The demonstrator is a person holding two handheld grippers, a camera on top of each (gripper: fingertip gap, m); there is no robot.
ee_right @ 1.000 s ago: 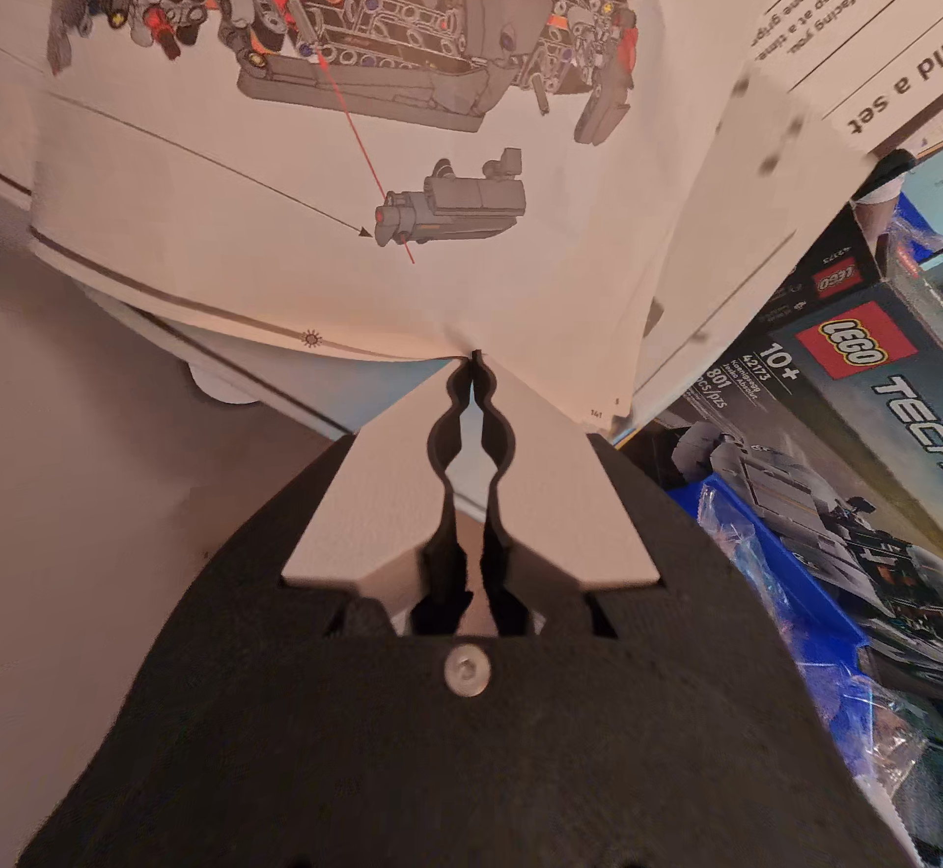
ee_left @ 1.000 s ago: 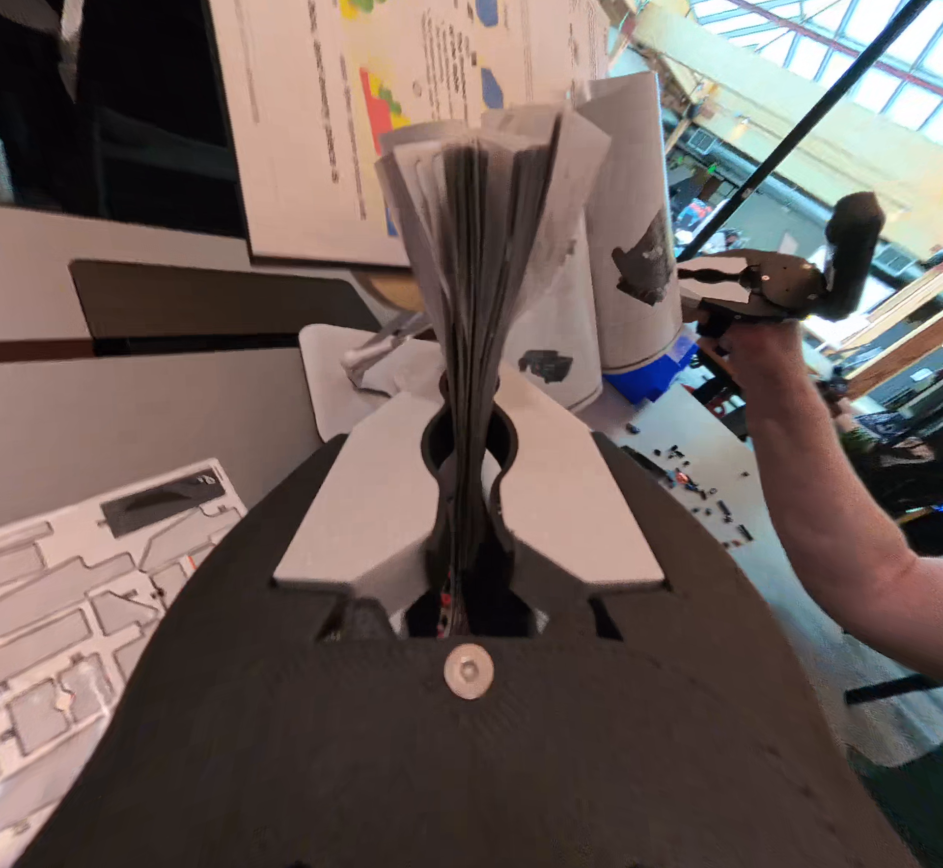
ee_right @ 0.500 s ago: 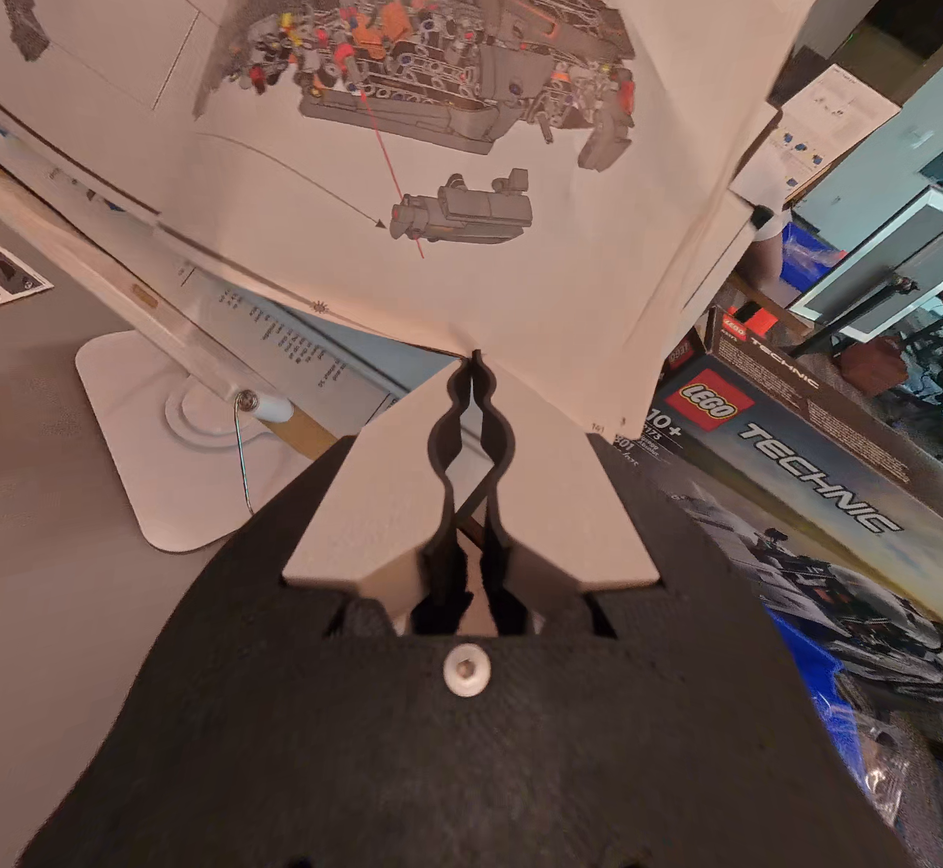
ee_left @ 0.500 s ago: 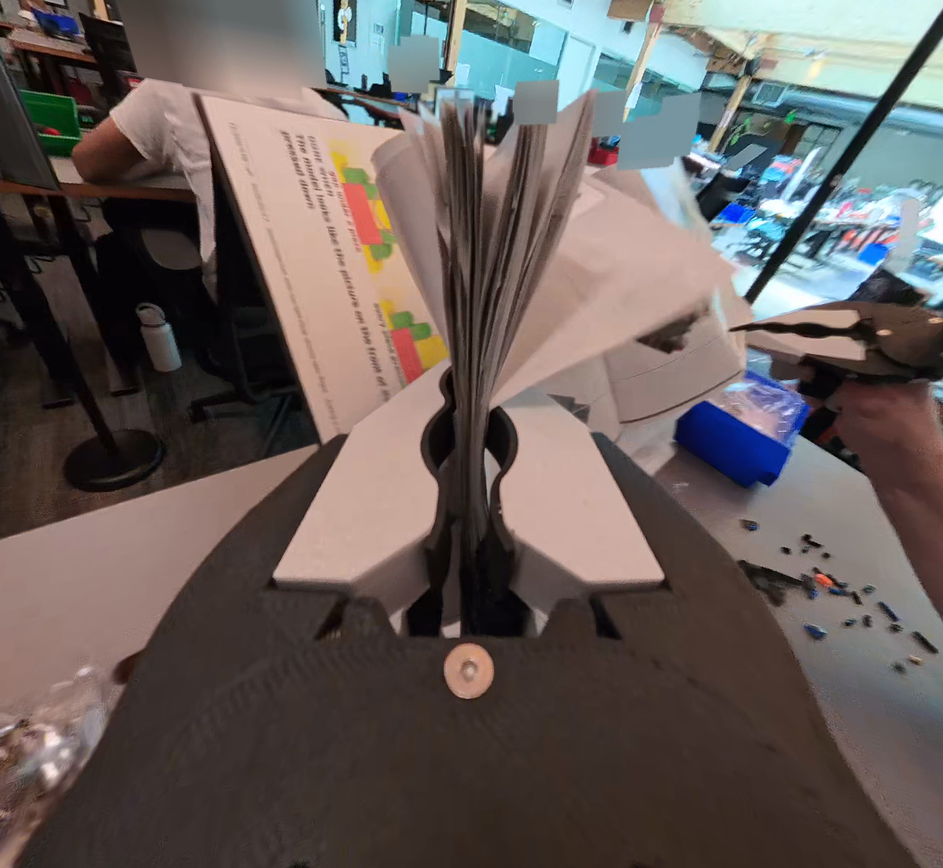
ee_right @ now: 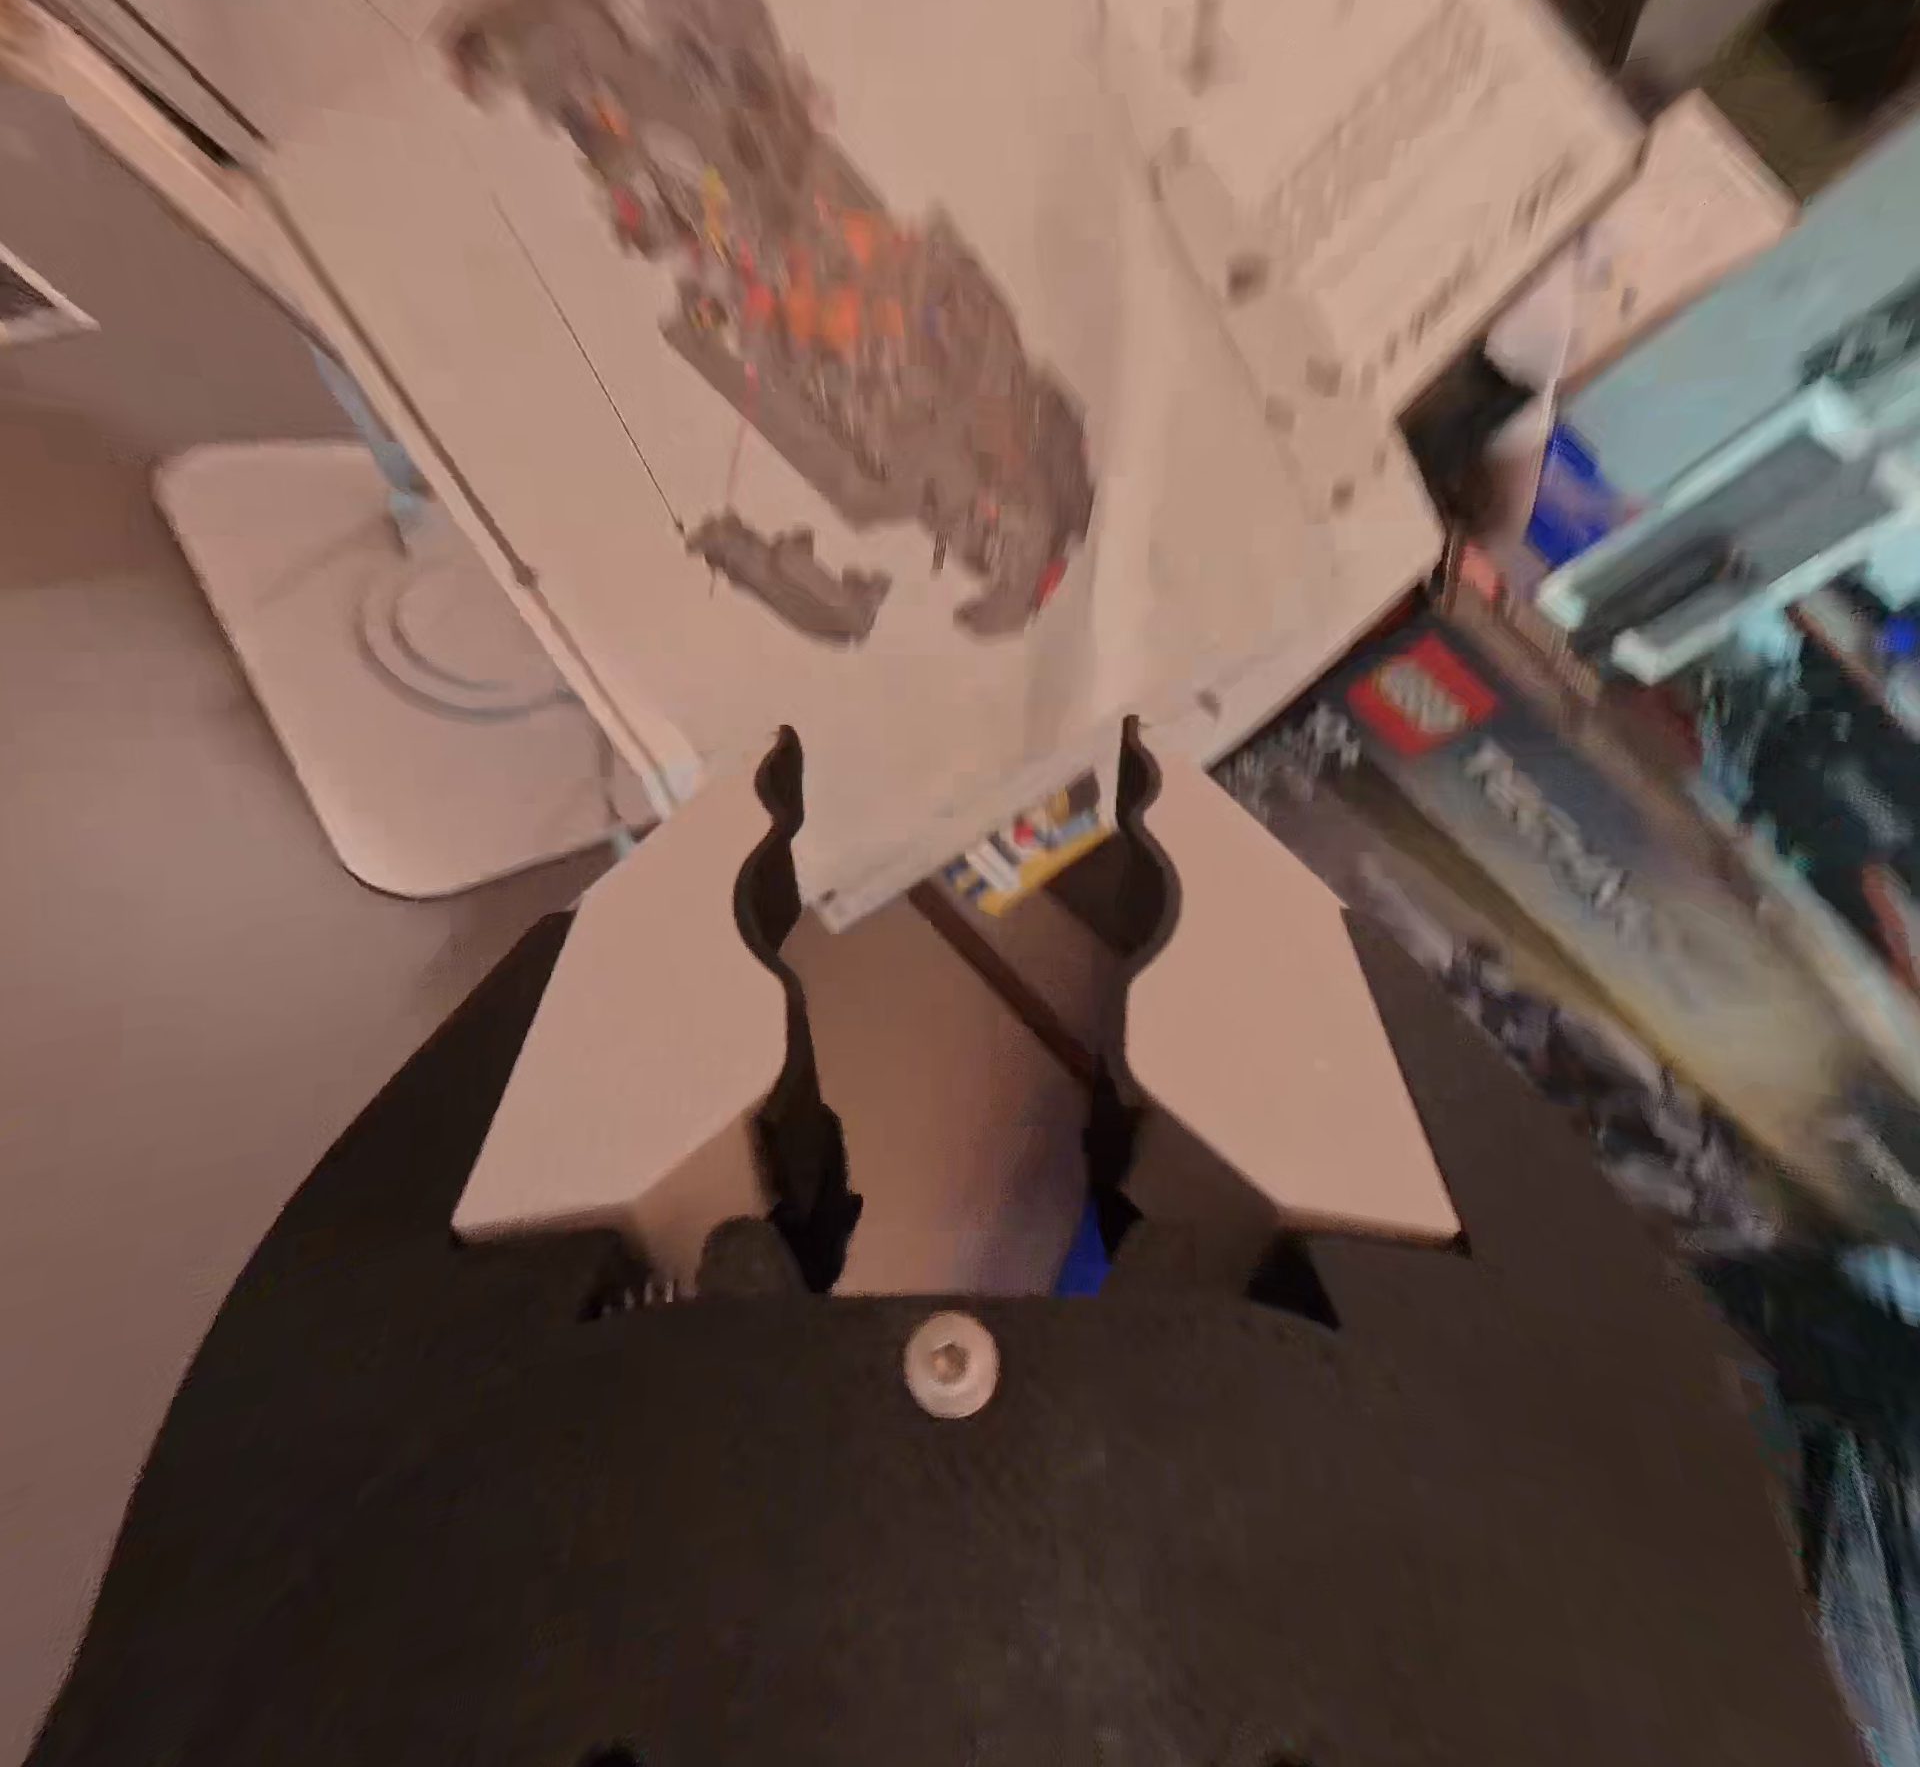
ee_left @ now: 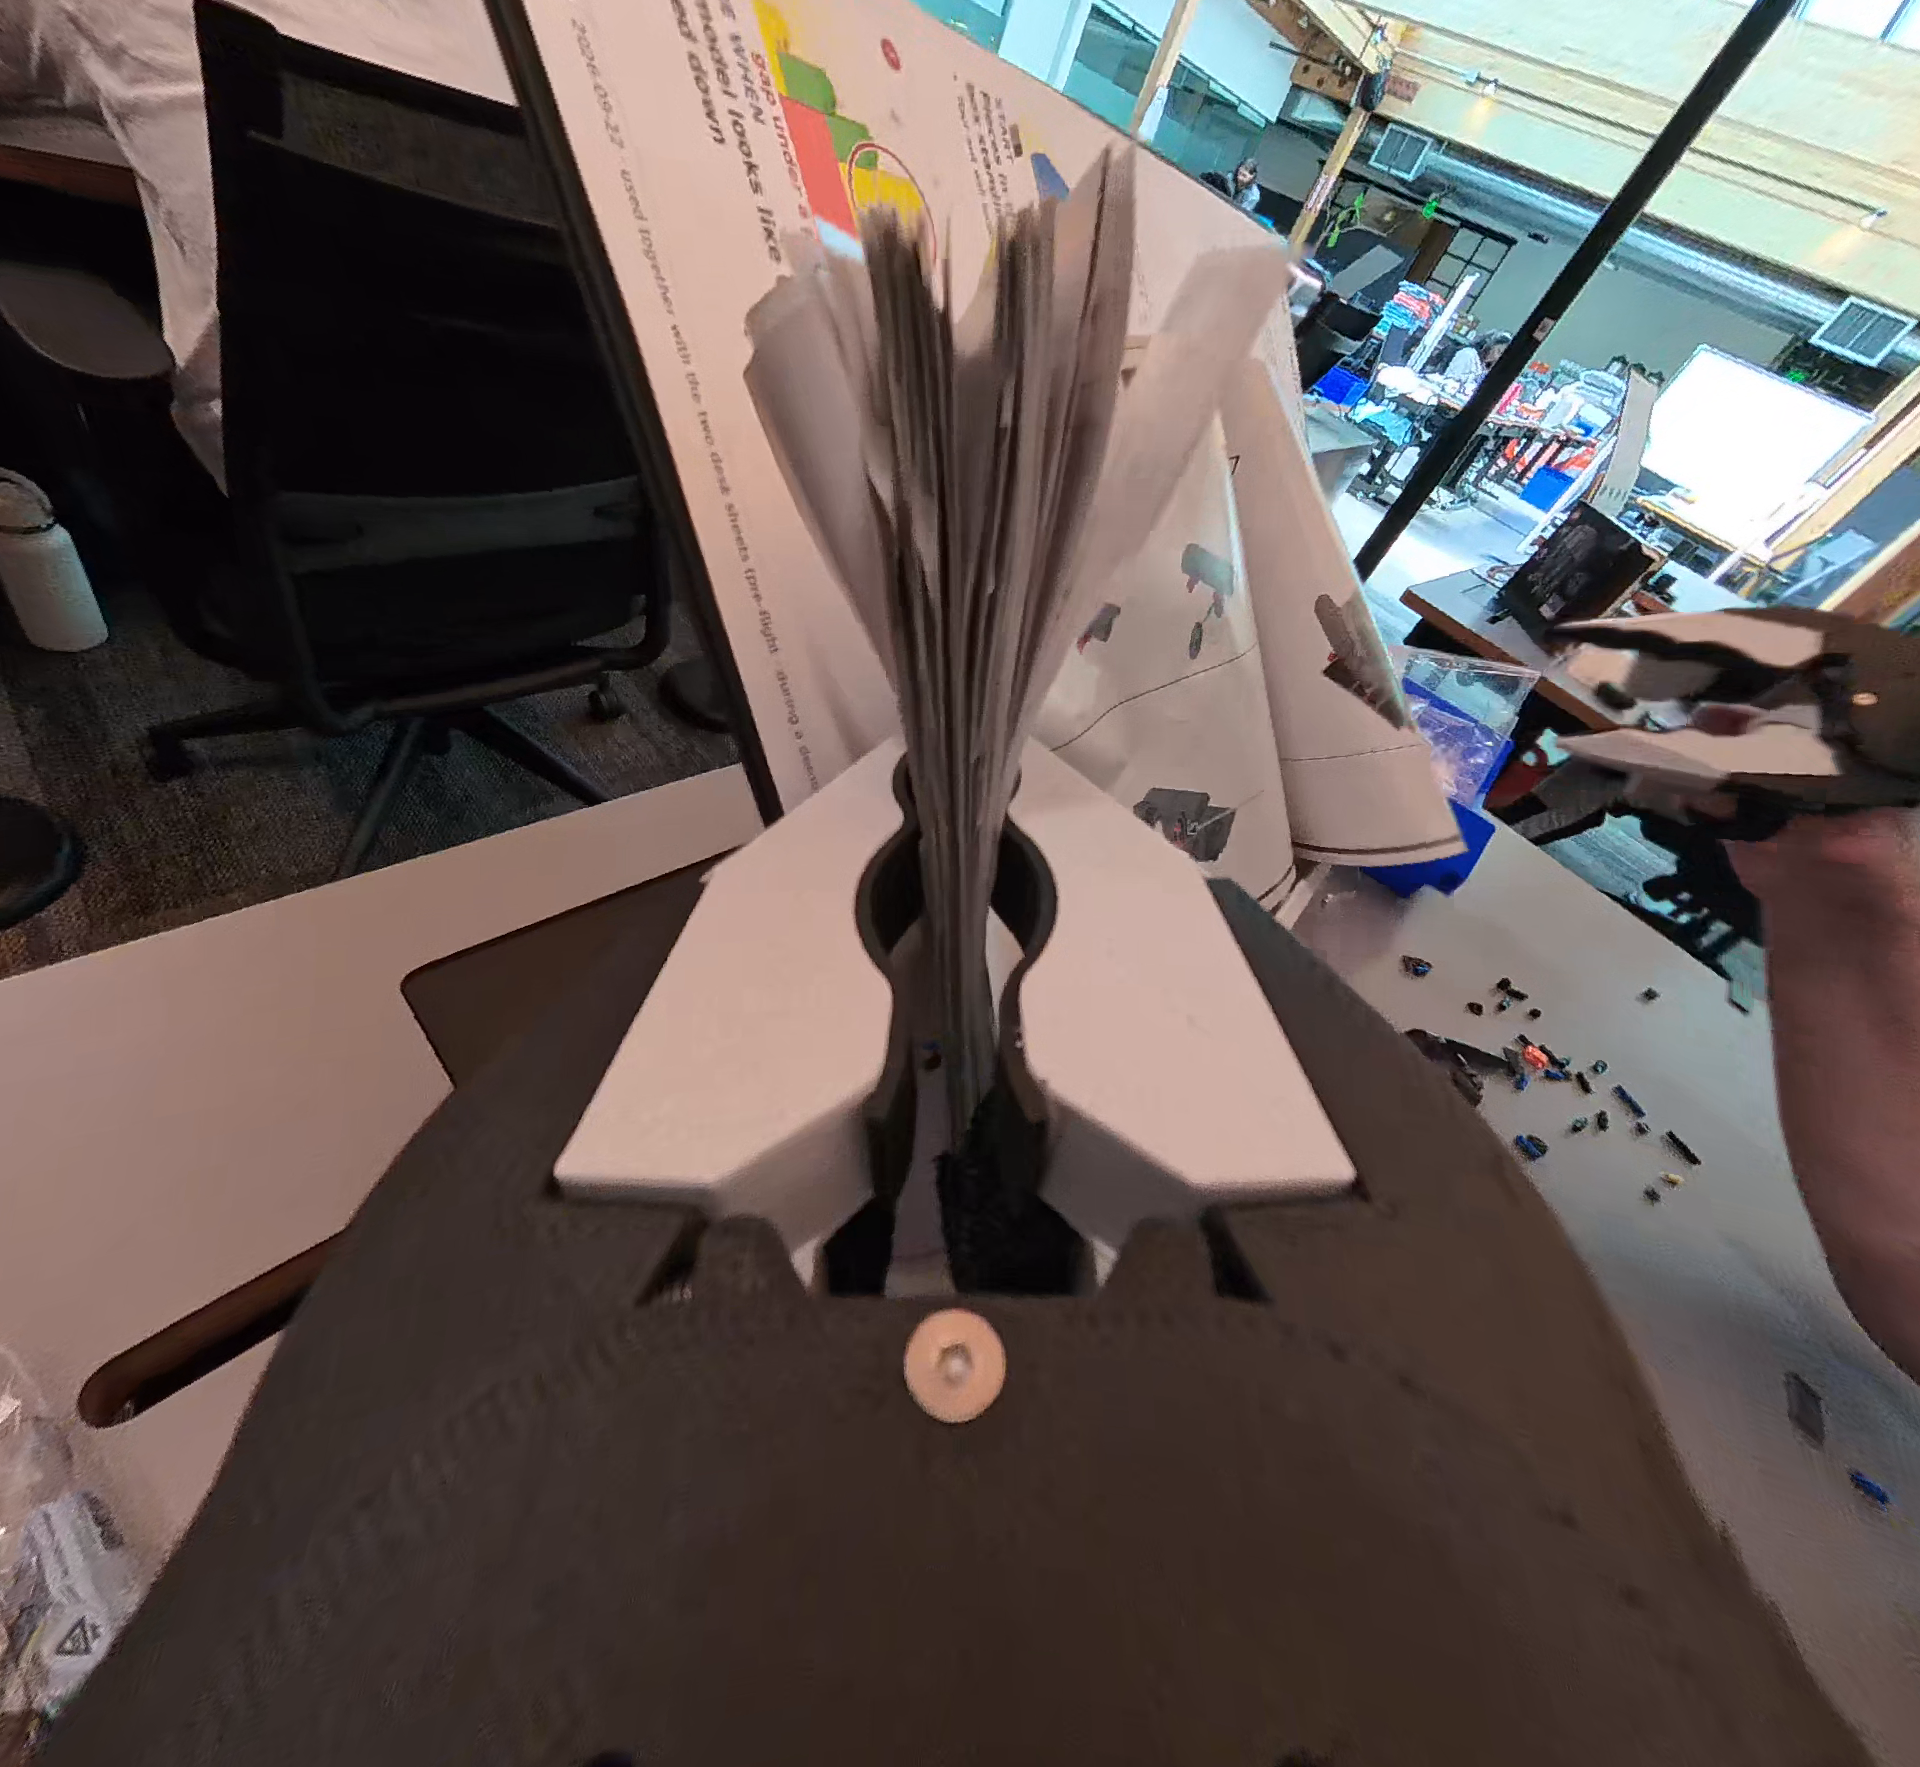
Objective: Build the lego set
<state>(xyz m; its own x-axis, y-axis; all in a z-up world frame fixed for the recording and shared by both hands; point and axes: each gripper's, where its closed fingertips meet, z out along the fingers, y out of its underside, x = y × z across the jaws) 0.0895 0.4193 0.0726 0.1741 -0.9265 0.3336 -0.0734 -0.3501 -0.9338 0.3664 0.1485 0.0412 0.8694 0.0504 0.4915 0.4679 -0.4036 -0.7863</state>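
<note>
Left gripper (ee_left: 958,782) clamped on the instruction booklet (ee_left: 977,512), held upright by its spine edge, thin paper pages fanning out above the pale wedge-shaped fingers (ee_left: 790,990) and blocking most of the view ahead. Behind the booklet a large white printed board (ee_left: 665,190) leans tilted on a stand; black mesh office chair (ee_left: 416,387) sits beyond the table edge to the left. White tabletop (ee_left: 208,1073) has a dark cut-out slot near the gripper body. Small loose lego pieces (ee_left: 1538,1063), black, blue and orange, are scattered on the table at right; blue bin (ee_left: 1455,855) with clear plastic bags sits just behind the drooping pages. Crinkled plastic bag (ee_left: 52,1572) at lower left. Right gripper (ee_right: 956,751), jaws spread apart, holds nothing; a loose page corner (ee_right: 935,813) hangs between its tips, contact unclear from blur. Dark glossy lego box (ee_right: 1558,834) lies to its right, flat white stand base (ee_right: 343,678) to its left.
</note>
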